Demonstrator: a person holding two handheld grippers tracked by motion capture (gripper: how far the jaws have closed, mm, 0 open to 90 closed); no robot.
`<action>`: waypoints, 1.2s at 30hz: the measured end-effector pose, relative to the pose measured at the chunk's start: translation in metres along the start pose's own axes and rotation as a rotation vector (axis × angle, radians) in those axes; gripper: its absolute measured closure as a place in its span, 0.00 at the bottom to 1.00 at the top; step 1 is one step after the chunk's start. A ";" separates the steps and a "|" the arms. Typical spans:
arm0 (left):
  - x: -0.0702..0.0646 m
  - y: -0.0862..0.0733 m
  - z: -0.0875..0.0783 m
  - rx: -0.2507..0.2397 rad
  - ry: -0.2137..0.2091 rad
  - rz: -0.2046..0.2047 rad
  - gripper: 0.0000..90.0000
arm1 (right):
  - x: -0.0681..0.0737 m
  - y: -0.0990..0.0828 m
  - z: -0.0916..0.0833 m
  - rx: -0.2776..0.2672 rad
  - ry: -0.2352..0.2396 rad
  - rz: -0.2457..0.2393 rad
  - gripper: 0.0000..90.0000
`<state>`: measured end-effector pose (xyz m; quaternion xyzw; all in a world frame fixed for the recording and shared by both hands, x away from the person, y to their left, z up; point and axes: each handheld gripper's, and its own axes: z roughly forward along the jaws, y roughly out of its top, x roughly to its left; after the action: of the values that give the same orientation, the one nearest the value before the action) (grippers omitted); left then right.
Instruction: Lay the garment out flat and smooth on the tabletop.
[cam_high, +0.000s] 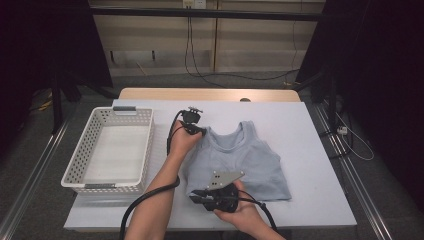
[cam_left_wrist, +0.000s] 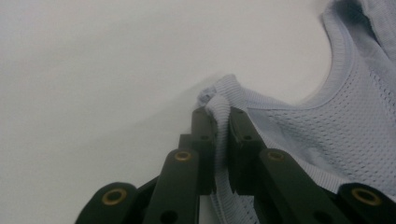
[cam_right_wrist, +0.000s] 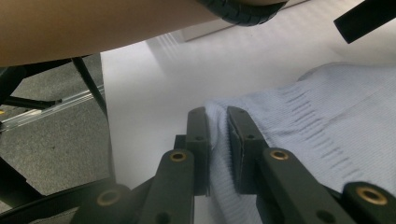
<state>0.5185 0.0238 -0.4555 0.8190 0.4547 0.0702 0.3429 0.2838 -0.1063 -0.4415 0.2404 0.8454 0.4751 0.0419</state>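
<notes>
Both tongs (cam_right_wrist: 217, 119) on tank top (cam_high: 240, 157) edges

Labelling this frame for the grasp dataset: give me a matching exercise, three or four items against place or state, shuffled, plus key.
1. pale blue mesh tank top
2. white perforated plastic basket
3. left gripper
4. right gripper

A. shut on the top's bottom hem corner
B. flat on the white tabletop
C. shut on the top's shoulder strap
D. left of the garment, nothing inside

Pairs: 1-B, 2-D, 3-C, 4-A

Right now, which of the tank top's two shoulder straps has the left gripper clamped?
The strap nearer the white basket: the left gripper is shut on that strap of the light blue tank top. The other strap lies free.
</notes>
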 end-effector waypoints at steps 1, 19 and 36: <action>0.001 0.000 0.000 0.001 -0.009 -0.015 0.93 | 0.000 0.000 0.000 0.000 0.000 -0.001 0.89; 0.018 0.014 -0.026 0.009 -0.060 -0.132 0.93 | 0.003 0.002 -0.006 -0.024 -0.010 -0.011 0.89; 0.023 0.022 -0.040 0.028 -0.046 -0.149 0.94 | 0.010 0.006 -0.008 -0.046 -0.028 -0.025 0.89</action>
<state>0.5302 0.0545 -0.4155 0.7890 0.5071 0.0194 0.3463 0.2746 -0.1052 -0.4309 0.2354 0.8365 0.4904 0.0654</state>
